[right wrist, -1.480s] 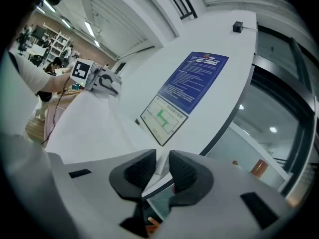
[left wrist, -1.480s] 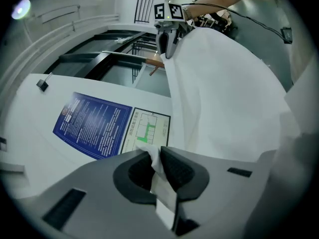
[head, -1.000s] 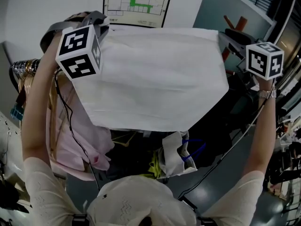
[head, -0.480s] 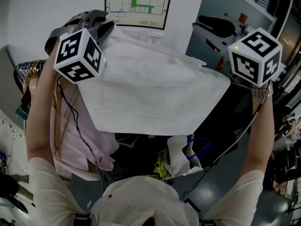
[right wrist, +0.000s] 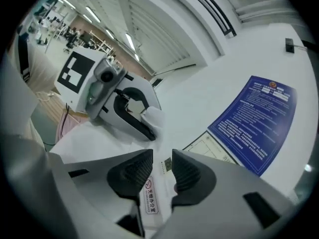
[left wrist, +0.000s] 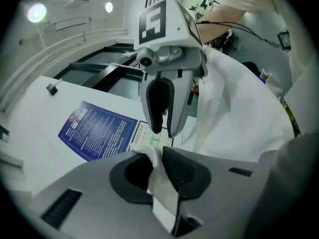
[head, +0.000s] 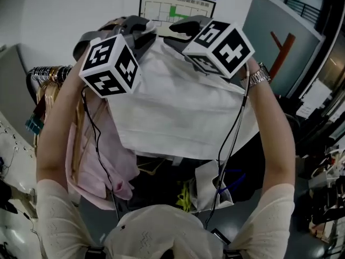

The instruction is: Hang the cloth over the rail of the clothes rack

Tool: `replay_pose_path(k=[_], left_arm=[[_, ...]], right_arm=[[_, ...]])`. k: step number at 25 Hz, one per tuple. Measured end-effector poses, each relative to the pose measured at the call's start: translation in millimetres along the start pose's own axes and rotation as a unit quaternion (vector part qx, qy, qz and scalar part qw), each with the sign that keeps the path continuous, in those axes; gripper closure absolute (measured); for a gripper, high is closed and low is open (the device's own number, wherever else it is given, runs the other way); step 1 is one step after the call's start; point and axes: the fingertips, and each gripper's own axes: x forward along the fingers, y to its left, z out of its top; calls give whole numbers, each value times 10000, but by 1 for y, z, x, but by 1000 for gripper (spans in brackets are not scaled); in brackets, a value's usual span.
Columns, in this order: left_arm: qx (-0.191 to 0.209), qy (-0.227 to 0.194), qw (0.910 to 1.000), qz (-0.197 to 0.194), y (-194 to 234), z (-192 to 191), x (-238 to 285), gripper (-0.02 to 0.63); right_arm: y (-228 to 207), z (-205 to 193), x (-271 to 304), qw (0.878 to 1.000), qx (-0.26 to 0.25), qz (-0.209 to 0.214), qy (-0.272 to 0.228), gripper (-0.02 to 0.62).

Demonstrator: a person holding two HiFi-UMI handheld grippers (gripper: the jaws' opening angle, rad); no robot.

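Rail mostly hidden
The large white fabric cloth [head: 178, 112] covers nearly all of the chrome clothes-rack rail [head: 51, 72], only its left end showing; print on the blue wall poster [right wrist: 256, 123] is too small to read.

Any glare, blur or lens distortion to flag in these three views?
Head view: dim, washed-out colour, edges bowed, white cloth brightest but not blown out. Left gripper view: dark round vignette, ceiling lamp flares top left, left gripper soft up close. Right gripper view: same vignette, ceiling lines bowed, blue poster fairly sharp.
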Motion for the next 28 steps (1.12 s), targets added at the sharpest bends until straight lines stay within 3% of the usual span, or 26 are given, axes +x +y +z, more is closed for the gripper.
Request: replay_pose_path(k=[4,8,11,13,14,28], left_arm=[[118,-189,9997,-141,-4,3,-3,558],[241,-339,9988,-265,-8,11,-10,558],[359,-319,9983,-343,-11,14,-8,558],[294,-367,9983,-356,-11,15,-8,558],[249,-382,9983,-376,-11,15,-9,558],[149,27,9972,-731,-15,-19,-47,558]], right_arm=[[6,-8,18,9991,325,256,-117,480],[22,-7,24,9982,104,563,-204,482],[22,-10,26,9985,24,522,-133,483],[21,-11,27,9988,12,489,-83,564],[22,-11,26,9987,56,502,-65,571],[27,-26,29,9968,296,699,242,574]])
